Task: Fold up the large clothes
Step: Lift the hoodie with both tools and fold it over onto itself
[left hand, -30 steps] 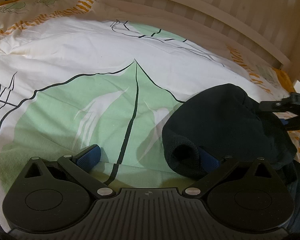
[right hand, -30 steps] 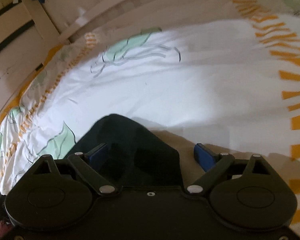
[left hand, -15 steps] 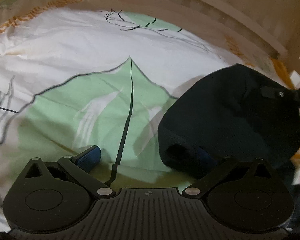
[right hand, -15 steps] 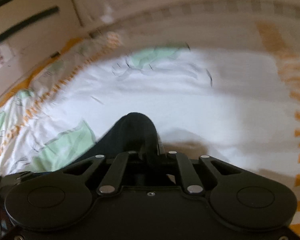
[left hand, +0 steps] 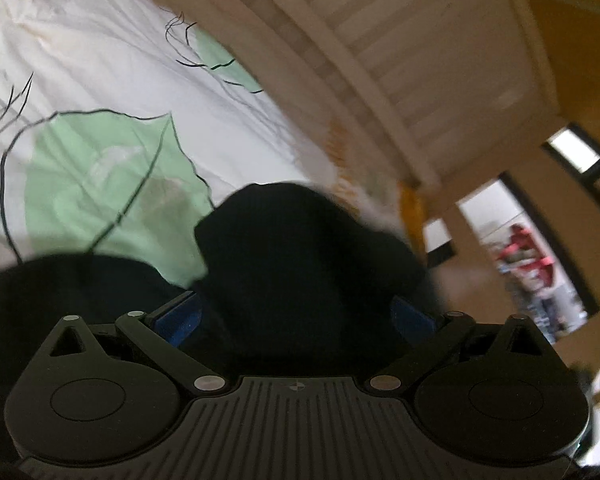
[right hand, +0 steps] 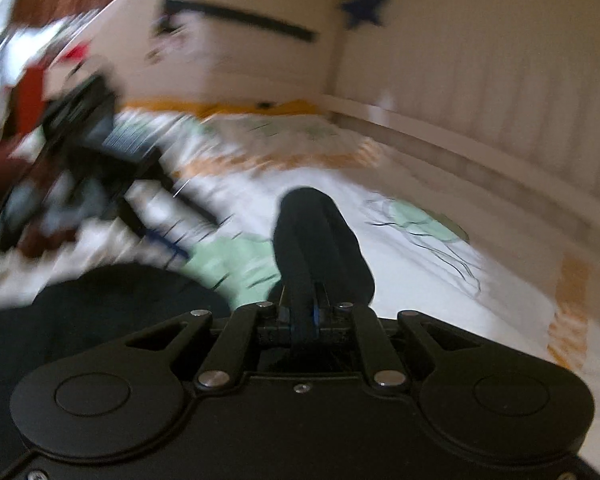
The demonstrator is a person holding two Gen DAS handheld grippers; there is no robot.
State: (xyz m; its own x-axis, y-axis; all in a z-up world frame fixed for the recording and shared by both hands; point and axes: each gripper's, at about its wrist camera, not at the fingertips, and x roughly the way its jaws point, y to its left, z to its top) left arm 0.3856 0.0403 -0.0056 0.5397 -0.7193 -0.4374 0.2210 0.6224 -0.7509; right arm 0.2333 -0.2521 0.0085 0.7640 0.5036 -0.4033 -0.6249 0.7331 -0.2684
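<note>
Right gripper: tilted somewhat down toward the bed, jaws pressed together on a fold of the black garment, which bulges up beyond the fingertips.
Left gripper: also angled down and rolled, so the bed runs off slanted; blue pads stand wide apart with a hump of the same black garment lying between them. Whether the pads press on the cloth cannot be told.
Garment: lifted at two points over the near part of the bed sheet, above its green leaf print; the rest sags dark toward the near edge in both views.
Left wrist view only: the slatted white bed rail along the far edge, and past the bed's corner a lit doorway.
Right wrist view only: the left gripper seen from outside, heavily blurred, over the left side of the bed; a blue star on the wall; the sheet's orange border at the right edge.
</note>
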